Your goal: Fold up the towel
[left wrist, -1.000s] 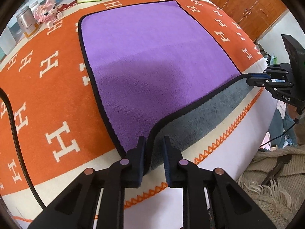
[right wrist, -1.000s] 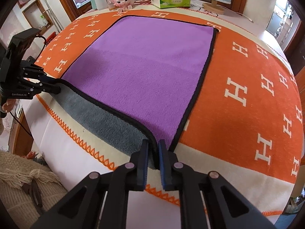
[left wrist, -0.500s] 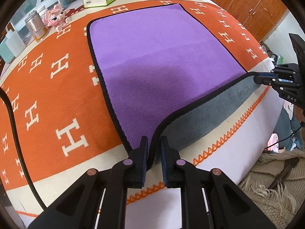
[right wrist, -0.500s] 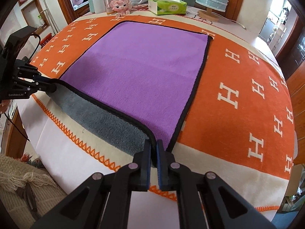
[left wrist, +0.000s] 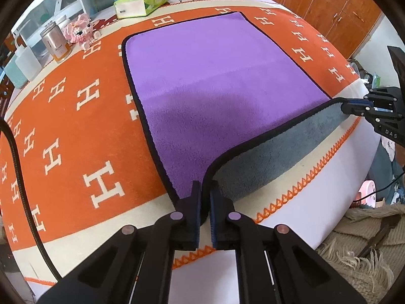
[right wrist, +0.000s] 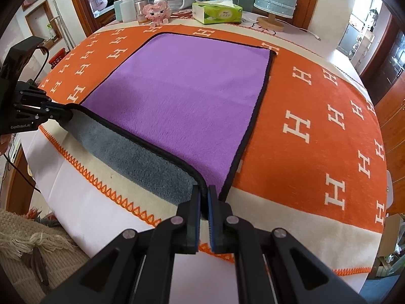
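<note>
A: What differs from the frames one second back?

B: The left gripper (left wrist: 205,190) and right gripper (right wrist: 204,193) both still pinch the near corners of the towel (left wrist: 215,81), jaws pressed on the black hem. The near edge has come up further, so more of the grey underside shows. Both views now take in more of the far table; a lamp (right wrist: 276,0) stands fully in the right view.

A: Where is the towel?

B: Purple face up on the orange blanket (left wrist: 68,126), far part flat, near edge raised off the cloth between the two grippers.

A: What is hidden or unclear?

B: Each pinched corner is covered by the jaws. In the left view the right gripper (left wrist: 354,106) is cut off by the frame edge; in the right view the left gripper (right wrist: 60,112) is partly cut off as well. Label text on the far containers cannot be read.

A: Surroundings, left to right?

B: Left view: a black cable (left wrist: 17,157) over the blanket, bottles (left wrist: 25,59), a jar (left wrist: 57,41), a pink toy (left wrist: 79,29), a tissue box (left wrist: 141,1), then wooden cabinets (left wrist: 329,7). None of them touches the towel. A fringed knit throw (left wrist: 367,248) lies below the table edge.
</note>
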`<state>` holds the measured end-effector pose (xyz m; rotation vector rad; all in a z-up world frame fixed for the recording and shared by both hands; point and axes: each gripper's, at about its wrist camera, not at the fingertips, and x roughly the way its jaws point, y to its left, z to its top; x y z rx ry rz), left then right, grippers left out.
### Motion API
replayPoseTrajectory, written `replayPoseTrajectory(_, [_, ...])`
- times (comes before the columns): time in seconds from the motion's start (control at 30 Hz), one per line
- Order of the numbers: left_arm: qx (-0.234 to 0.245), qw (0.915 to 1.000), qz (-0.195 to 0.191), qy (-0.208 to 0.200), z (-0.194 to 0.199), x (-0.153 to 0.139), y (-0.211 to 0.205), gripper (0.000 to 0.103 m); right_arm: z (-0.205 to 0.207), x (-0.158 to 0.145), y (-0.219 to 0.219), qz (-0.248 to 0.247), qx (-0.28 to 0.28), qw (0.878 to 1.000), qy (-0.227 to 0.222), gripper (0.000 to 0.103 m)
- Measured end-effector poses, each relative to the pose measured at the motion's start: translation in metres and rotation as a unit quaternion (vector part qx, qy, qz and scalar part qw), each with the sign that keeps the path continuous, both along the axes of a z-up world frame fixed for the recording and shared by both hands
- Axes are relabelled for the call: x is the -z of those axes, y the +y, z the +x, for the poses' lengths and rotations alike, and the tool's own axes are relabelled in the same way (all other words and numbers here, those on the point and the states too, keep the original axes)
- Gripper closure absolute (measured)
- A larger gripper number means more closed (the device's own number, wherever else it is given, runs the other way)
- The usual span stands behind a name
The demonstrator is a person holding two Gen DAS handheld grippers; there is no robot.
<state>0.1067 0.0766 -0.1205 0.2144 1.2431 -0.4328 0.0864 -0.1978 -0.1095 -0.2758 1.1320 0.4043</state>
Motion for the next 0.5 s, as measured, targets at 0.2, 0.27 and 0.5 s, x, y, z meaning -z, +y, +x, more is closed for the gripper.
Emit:
replayPoseTrajectory(0.2, [-0.003,0.9998,0.005,-0.018,0.001,-0.009,-0.003,0.1,0.003,-0.007,0.0,0.001,0.012,1.0,-0.011,0.098])
replayPoseTrajectory(0.27, [-0.006,0.9995,0.011,-0.028,0.006,-0.016,-0.004,0.1,0.006,-0.012,0.0,0.003,0.019,1.0,-0.017,0.099])
replayPoseTrajectory(0.5, [-0.045,0.9967,0.025,-0.063,0.045,-0.037,-0.004,0.1,0.034,-0.036,0.002,0.006,0.054,0.997,-0.053,0.099])
